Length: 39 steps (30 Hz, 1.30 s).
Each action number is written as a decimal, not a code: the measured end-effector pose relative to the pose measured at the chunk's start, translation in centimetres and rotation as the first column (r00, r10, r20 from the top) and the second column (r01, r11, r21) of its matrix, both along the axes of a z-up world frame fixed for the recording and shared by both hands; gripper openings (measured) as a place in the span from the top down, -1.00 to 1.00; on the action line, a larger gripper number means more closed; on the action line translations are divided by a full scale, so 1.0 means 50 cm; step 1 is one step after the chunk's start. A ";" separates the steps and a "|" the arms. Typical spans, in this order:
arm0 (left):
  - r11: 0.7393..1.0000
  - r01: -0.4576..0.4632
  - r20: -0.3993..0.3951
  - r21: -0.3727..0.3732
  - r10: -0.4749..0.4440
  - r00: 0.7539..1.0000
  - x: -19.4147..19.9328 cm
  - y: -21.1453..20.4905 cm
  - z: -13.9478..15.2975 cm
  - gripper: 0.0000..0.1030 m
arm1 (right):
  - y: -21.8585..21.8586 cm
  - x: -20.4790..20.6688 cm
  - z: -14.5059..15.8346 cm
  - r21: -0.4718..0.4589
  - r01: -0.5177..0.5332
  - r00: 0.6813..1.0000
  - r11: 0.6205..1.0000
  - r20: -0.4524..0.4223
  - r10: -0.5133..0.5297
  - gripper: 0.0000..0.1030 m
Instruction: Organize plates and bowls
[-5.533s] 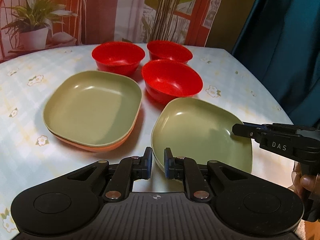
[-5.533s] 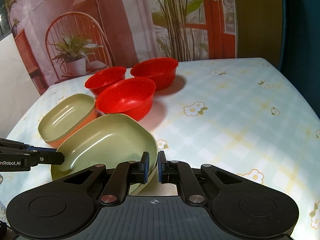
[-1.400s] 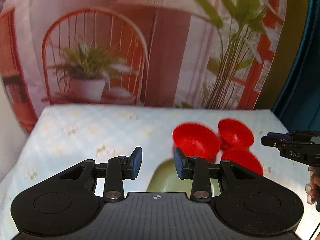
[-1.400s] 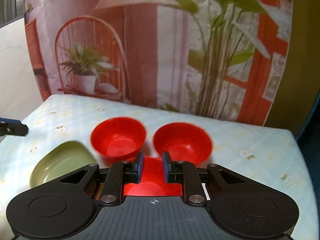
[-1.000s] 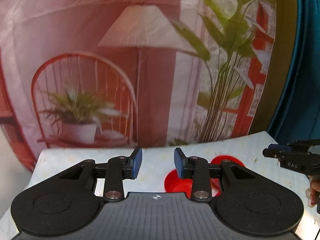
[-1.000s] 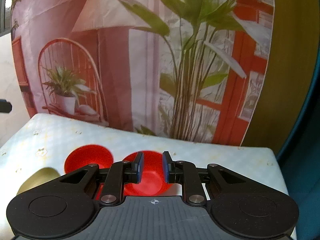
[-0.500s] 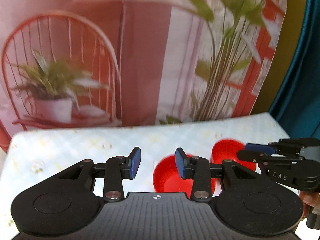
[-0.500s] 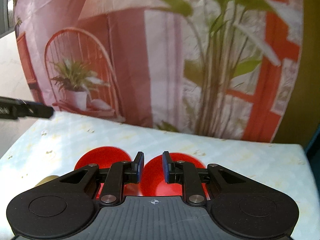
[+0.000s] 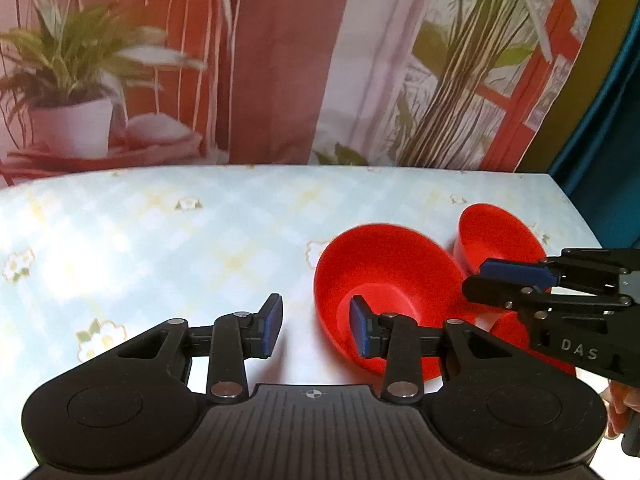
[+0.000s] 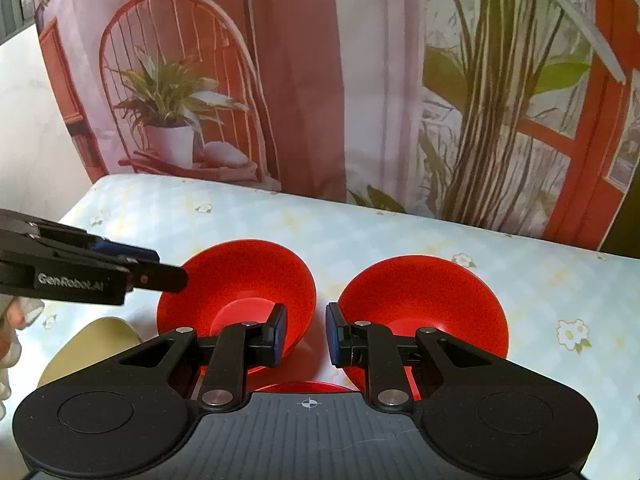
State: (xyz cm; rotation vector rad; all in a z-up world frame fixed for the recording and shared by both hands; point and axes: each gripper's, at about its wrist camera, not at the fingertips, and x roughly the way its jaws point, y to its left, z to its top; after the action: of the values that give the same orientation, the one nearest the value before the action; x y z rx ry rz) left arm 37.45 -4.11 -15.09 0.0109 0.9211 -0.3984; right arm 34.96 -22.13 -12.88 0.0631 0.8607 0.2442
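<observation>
Since a second ago both cameras have tipped back down toward the flowered tablecloth (image 9: 140,240), bringing the glossy red plastic bowls into view again. The left gripper (image 9: 314,330) is spread wide and empty, its right finger over the near rim of the left red bowl (image 9: 384,280). The right gripper (image 10: 306,334) is partly open, holding nothing — poised between that bowl (image 10: 240,280) and the right red bowl (image 10: 424,304). Best to straddle one rim squarely before closing — thin glossy walls may slip.
</observation>
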 end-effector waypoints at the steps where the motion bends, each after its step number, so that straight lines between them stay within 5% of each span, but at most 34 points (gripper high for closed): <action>1: 1.000 0.000 -0.007 -0.004 0.000 1.000 0.001 0.003 -0.005 0.39 | 0.001 0.001 -0.001 -0.001 -0.003 1.000 1.000 -0.002 0.003 0.62; 14: 0.997 0.003 -0.034 -0.072 -0.005 0.999 0.007 0.012 -0.030 0.80 | 0.016 0.010 -0.023 0.004 -0.028 0.999 1.000 -0.026 0.028 0.68; 23: 0.998 -0.005 0.006 -0.064 0.005 1.000 0.001 0.009 0.002 0.81 | 0.017 0.013 -0.017 0.028 0.002 1.000 1.000 -0.010 -0.002 0.79; 39: 0.999 0.039 0.090 -0.037 -0.036 0.995 -0.066 -0.029 0.098 0.80 | -0.017 -0.034 0.084 0.037 0.024 0.997 0.999 0.071 -0.026 0.79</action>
State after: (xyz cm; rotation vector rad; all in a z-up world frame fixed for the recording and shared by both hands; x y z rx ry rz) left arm 34.15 -5.57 -10.19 0.0104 0.8263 -0.4470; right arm 33.27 -22.97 -8.66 0.0987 0.7843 0.2372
